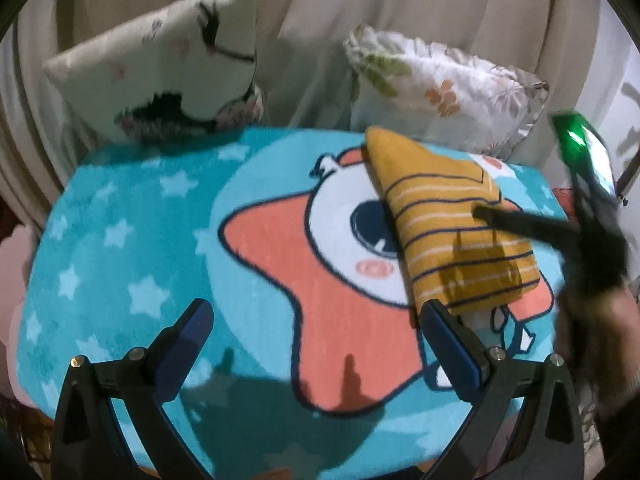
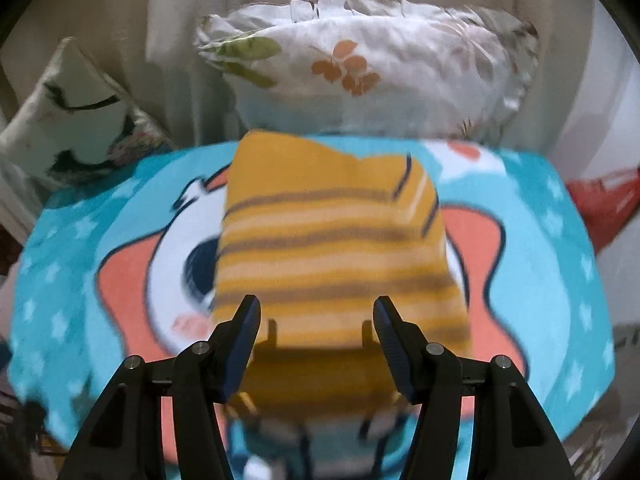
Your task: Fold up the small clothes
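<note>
Left wrist view angled steeply down over the star-print mat (image 1: 120,240), garment (image 1: 448,232) at 2 o'clock, right wrist view close above the same garment (image 2: 332,248), both facing the pillows (image 2: 372,68) at 12 o'clock

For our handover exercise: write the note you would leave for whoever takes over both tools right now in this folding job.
Left tool: wide open, empty, over the blue rug, garment off to its right.
Right tool: part open, nothing gripped, hovering over the near end of the garment.
Garment: mustard striped piece lies on the rug as a compact folded rectangle, in front of the floral pillow.
Done: it looks folded and released.
Left: check the edges are square and press flat if needed. No other clothes are in view to fold.
</note>
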Demonstrator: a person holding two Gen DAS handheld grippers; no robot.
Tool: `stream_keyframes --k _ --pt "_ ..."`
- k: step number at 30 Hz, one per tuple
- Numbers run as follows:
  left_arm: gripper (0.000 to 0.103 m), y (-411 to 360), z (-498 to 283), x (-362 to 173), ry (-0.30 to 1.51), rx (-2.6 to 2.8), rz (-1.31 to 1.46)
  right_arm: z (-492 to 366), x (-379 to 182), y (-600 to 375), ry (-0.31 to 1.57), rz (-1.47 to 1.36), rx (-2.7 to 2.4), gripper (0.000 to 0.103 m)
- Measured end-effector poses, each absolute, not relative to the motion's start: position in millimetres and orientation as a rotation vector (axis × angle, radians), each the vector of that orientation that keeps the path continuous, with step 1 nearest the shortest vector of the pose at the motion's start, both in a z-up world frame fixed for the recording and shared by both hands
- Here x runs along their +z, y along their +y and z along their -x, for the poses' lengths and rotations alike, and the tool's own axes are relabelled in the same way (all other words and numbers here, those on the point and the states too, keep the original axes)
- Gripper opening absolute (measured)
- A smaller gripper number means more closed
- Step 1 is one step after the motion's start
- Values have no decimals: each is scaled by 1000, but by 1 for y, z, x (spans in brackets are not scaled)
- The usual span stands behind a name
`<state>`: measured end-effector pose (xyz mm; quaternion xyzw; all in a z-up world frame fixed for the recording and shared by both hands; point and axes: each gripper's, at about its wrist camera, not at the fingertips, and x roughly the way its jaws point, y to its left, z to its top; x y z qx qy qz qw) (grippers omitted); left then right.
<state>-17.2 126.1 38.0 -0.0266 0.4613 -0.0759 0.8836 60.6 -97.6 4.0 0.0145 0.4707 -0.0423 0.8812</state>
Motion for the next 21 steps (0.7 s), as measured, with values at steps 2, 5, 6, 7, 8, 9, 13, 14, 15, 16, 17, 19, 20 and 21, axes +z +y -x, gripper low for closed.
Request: stream_keyframes --k 2,5,6,7,8,9,13,14,15,16,17,19,20,21 --pt "103 132 19 34 978 -139 66 -93 -10 -101 1030 -43 -81 59" --pt "103 140 23 30 996 -105 69 -127 -29 -117 1089 -85 -115 60" --pt "103 143 25 28 1006 -92 70 -135 -33 -123 1090 -105 -119 60" --pt "103 145 24 27 1012 -86 71 -142 -35 -129 1087 -129 -117 60" --pt "103 148 24 25 1020 -76 76 -149 -37 -134 1085 -154 -115 61" --pt "103 151 24 24 1027 -68 81 -155 -36 -140 1081 -181 -116 62" --pt "103 157 23 18 1053 -48 105 -172 -30 -158 1068 -239 -124 62" --pt "103 158 23 18 1057 -48 110 -175 -29 -161 1065 -247 -128 62" --pt "103 157 22 17 1059 -50 113 -177 -28 -166 1060 -262 -133 62" --pt "103 156 21 16 1064 -53 115 -179 -27 -169 1056 -276 -134 62" --pt "103 155 20 15 1070 -58 116 -179 -25 -173 1054 -288 -137 62" --pt "103 151 18 14 1079 -75 122 -176 -23 -178 1052 -269 -173 62" --pt "103 149 18 14 1082 -83 122 -172 -23 -184 1050 -265 -183 62" --pt "103 146 17 14 1082 -89 120 -168 -23 -189 1052 -265 -193 62"
